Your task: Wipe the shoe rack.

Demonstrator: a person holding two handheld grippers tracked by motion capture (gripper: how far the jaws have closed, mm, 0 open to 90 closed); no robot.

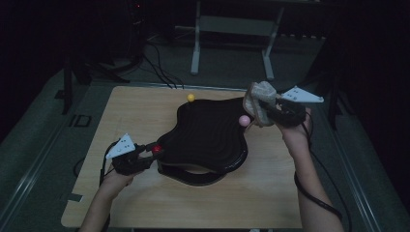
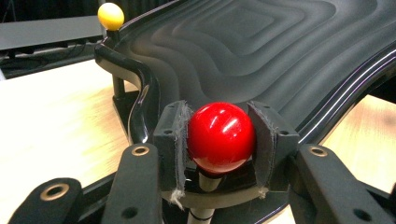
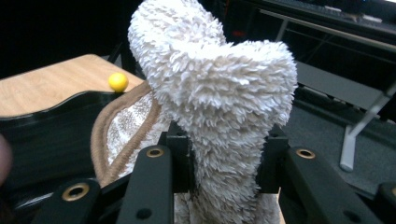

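A black tray [image 1: 208, 135] with a rippled, wavy surface stands on the wooden table [image 1: 145, 203], with ball knobs at its corners. My left gripper [image 1: 153, 151] is shut on the red knob [image 2: 220, 136] at the tray's near-left corner; both pads press its sides. A yellow knob [image 1: 191, 97] [image 2: 110, 15] [image 3: 118, 81] sits at the far corner and a pink knob [image 1: 245, 120] at the right. My right gripper [image 1: 263, 108] hovers over the tray's right edge, shut on a fluffy cream cloth [image 3: 219, 98] [image 1: 258, 99] with a brown border, bunched upward between the jaws.
The table is surrounded by dark floor. A grey metal stand [image 1: 232, 43] is behind the table, with cables [image 1: 159, 67] on the floor. The tray [image 2: 261, 51] rests on a raised black base [image 1: 193, 175].
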